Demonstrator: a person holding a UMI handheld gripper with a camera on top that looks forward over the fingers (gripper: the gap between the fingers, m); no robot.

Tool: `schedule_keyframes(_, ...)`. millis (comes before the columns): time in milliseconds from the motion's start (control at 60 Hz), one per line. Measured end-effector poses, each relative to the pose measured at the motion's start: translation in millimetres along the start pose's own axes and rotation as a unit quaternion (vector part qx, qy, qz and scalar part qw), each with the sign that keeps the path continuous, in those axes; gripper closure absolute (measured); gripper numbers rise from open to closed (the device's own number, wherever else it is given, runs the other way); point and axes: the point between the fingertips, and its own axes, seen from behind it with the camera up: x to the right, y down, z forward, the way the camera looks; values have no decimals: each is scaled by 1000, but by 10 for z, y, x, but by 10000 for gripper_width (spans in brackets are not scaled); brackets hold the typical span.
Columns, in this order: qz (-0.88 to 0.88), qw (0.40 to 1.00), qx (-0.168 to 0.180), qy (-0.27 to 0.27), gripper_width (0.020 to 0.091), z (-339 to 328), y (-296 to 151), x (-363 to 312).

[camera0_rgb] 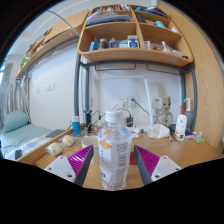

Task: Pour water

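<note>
We see our gripper pinching a clear water bottle (white cap, orange label) upright above the wooden desk.

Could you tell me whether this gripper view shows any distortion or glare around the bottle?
Gripper view: strong fisheye bending, the shelf bowing above; the water bottle stands between the claw fingers, fairly sharp; pale wall behind looks bright, no obvious glare on the bottle.

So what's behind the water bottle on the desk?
Behind the water bottle, which stands between the hand-held gripper fingers, the wooden desk runs back to a white wall, with a small blue-capped bottle and a red-capped white bottle. Directly behind is covered.
</note>
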Motion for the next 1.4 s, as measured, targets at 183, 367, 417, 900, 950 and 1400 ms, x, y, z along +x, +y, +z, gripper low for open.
schedule_keyframes(183,-6,1000,10,2,572,188,4,4)
schedule_keyframes(367,-19,1000,24,6,693,220,-19,-37)
schedule_keyframes(417,-20,999,27,3,707,228,-26,-54)
schedule_keyframes(900,-217,973,47,57,730,277,-362,615)
schedule_keyframes(950,-289,954,45,72,723,354,-422,749)
schedule_keyframes(1400,-741,668,26,57,710,1292,-589,560)
